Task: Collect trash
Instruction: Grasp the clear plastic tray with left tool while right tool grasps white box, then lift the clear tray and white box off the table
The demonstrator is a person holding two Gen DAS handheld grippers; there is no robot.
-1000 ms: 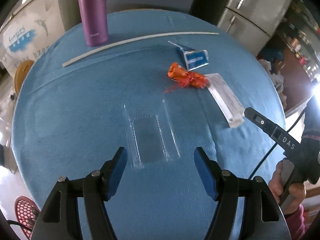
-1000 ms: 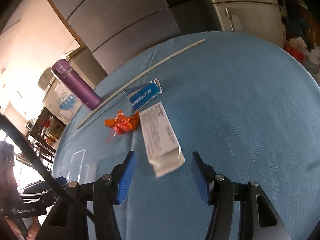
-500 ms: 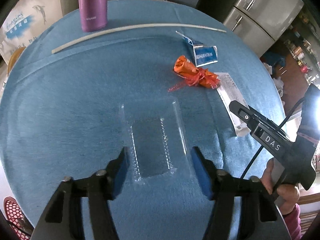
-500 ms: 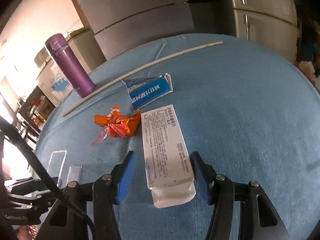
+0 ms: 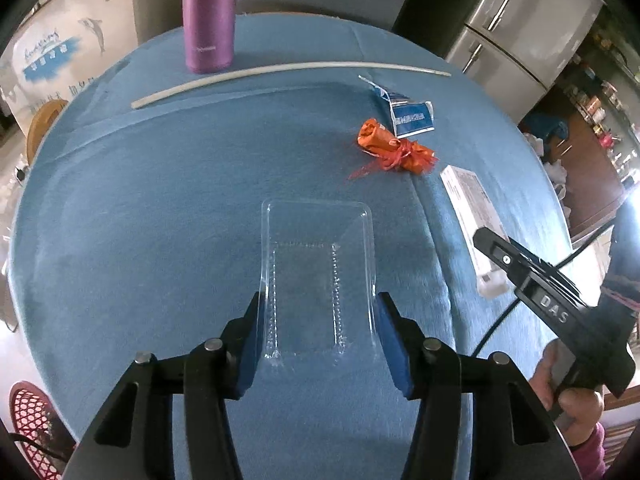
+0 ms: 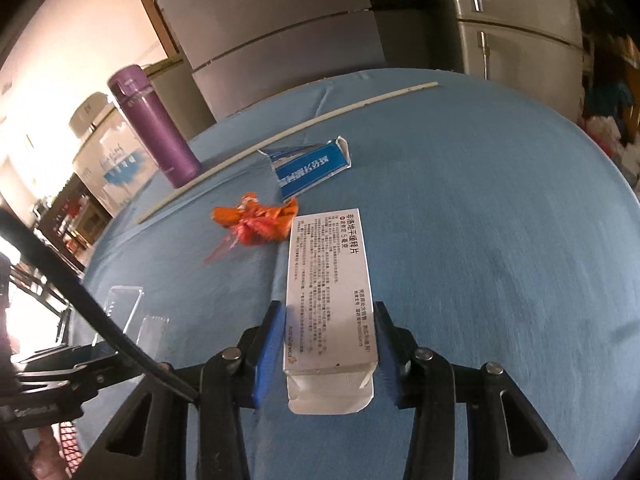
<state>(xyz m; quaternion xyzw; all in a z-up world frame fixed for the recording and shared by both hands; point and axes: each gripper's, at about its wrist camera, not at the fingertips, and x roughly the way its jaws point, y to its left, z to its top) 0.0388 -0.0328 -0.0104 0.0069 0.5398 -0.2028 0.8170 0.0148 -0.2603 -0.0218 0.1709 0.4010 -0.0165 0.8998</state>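
A clear, ribbed plastic tray [image 5: 318,276] lies flat on the blue felt-like cloth [image 5: 140,220] of a round table. The left gripper [image 5: 318,320] straddles its near end; the jaws have just been closing, blue pads at the tray's rims, though contact cannot be told. The right gripper [image 6: 326,340] likewise frames a long white carton [image 6: 328,288] printed with dense Chinese text; its jaws have also been closing, a thin gap left on each side. Further off lie a crumpled orange wrapper [image 5: 392,152], a torn blue-and-white box [image 6: 310,168], a thin white rod [image 5: 280,74] and a matte purple flask [image 5: 208,16]. Grey steel fridges [image 6: 516,20] stand behind. The right gripper's body reads "DAS".
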